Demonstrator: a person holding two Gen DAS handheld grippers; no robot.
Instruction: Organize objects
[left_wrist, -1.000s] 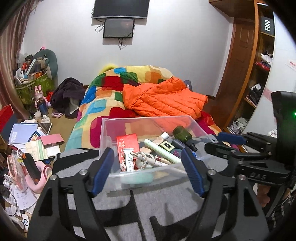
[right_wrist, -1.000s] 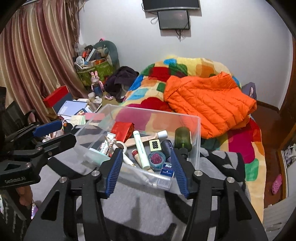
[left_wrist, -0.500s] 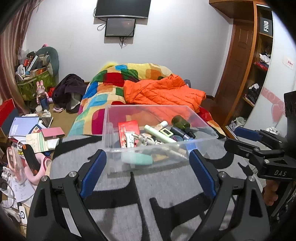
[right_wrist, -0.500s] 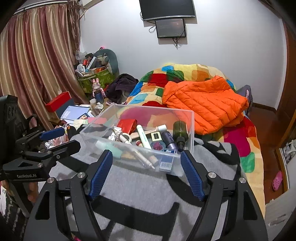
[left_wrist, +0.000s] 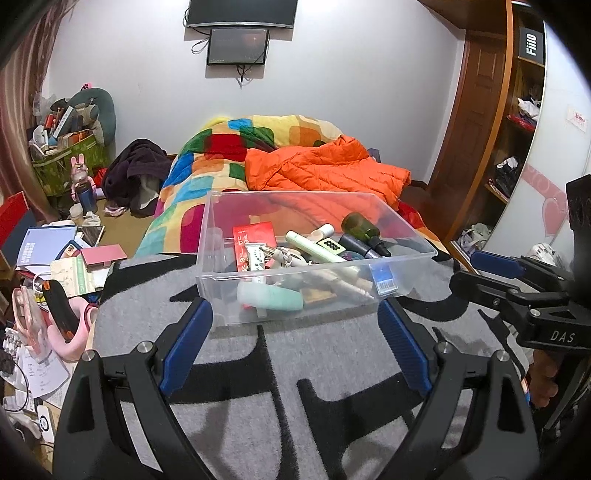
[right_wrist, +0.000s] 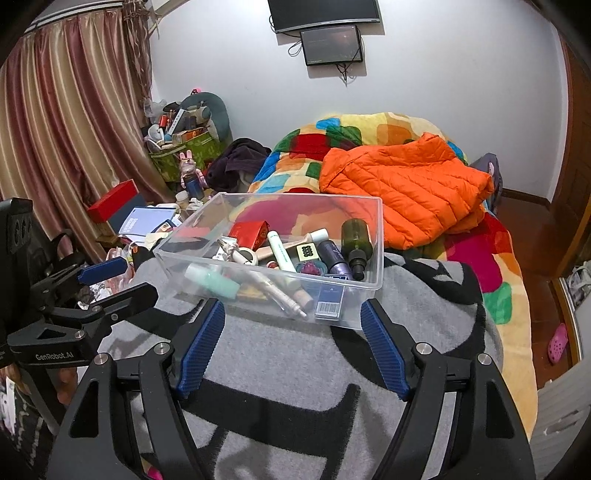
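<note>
A clear plastic bin (left_wrist: 413, 280) (right_wrist: 360, 299) stands on a grey and black blanket (left_wrist: 332, 369) (right_wrist: 295, 369). It holds several toiletries: a mint tube (left_wrist: 271, 298) (right_wrist: 212, 282), a dark green bottle (left_wrist: 364, 230) (right_wrist: 355, 240), a red packet (left_wrist: 255, 236) (right_wrist: 249, 232). My left gripper (left_wrist: 295, 339) is open and empty, just short of the bin's near wall. My right gripper (right_wrist: 291, 339) is open and empty, also just short of the bin.
An orange puffer jacket (left_wrist: 325, 170) (right_wrist: 402, 184) lies on a multicoloured quilt (left_wrist: 207, 173) behind the bin. Books and clutter (left_wrist: 55, 258) cover the floor at left. A wooden shelf unit (left_wrist: 509, 129) stands at right. Curtains (right_wrist: 55, 129) hang at left.
Both grippers have pulled back from the bin and opened wider. The bin now stands free on the blanket in front of the fingertips.
</note>
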